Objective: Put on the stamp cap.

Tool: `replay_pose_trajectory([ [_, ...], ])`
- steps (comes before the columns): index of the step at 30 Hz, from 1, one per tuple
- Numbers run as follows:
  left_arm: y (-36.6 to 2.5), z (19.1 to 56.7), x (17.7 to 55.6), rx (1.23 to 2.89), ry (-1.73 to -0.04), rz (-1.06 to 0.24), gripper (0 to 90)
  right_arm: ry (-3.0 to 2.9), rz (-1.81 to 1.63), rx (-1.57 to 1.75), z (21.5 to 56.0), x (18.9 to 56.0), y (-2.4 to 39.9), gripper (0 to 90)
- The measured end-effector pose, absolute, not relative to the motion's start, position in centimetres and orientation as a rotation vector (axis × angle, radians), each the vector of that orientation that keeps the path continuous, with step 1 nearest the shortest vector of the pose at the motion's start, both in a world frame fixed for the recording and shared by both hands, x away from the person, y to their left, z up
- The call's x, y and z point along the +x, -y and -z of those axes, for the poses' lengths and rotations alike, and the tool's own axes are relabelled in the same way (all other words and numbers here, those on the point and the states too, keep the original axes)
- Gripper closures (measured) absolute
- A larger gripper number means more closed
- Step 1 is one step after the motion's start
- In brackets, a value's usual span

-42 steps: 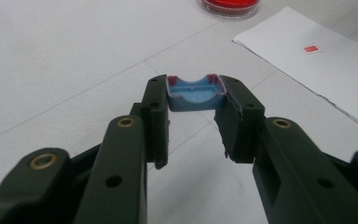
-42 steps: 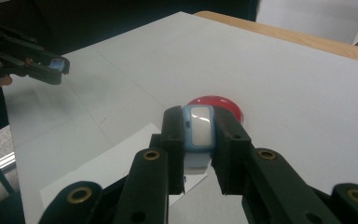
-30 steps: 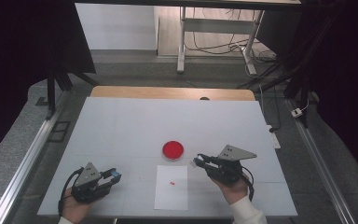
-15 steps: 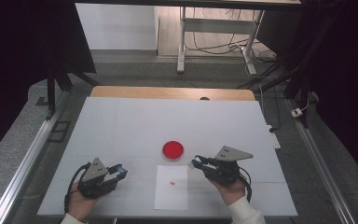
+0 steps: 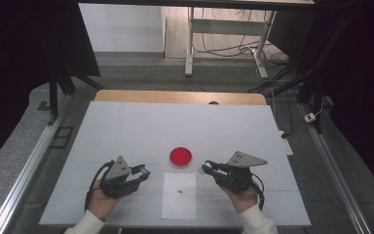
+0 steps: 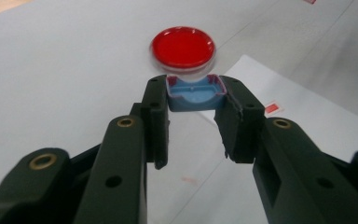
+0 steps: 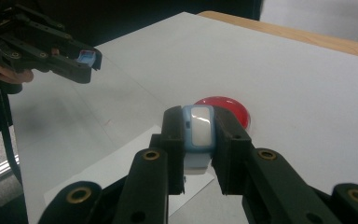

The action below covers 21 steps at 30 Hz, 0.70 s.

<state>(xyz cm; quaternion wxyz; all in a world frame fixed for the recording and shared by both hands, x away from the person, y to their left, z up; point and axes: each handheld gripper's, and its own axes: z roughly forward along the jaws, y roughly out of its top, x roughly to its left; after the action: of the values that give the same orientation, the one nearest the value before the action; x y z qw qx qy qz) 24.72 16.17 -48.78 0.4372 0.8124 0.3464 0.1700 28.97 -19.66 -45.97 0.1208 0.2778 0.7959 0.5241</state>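
Now | left gripper [image 5: 143,171] nearer red dish [image 5: 180,156], jaws clamp blue cap [image 6: 195,94] | right gripper [image 5: 206,168] unmoved, jaws clamp blue-white piece [image 7: 199,132]

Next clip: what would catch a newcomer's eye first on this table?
The red round dish stands out at the middle of the white table, just beyond a white sheet bearing a small red mark. Either side of the sheet, the left gripper is shut on a small blue piece, and the right gripper on a blue-and-white piece.
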Motion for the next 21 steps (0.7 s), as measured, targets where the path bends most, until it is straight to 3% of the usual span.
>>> replay_pose_trajectory([
  [21, -11.2, 48.9, 26.7, 2.038, -0.771, -0.348, 64.7, -2.315, -1.528, 0.810, 45.8, 29.3, 19.8, 74.8],
])
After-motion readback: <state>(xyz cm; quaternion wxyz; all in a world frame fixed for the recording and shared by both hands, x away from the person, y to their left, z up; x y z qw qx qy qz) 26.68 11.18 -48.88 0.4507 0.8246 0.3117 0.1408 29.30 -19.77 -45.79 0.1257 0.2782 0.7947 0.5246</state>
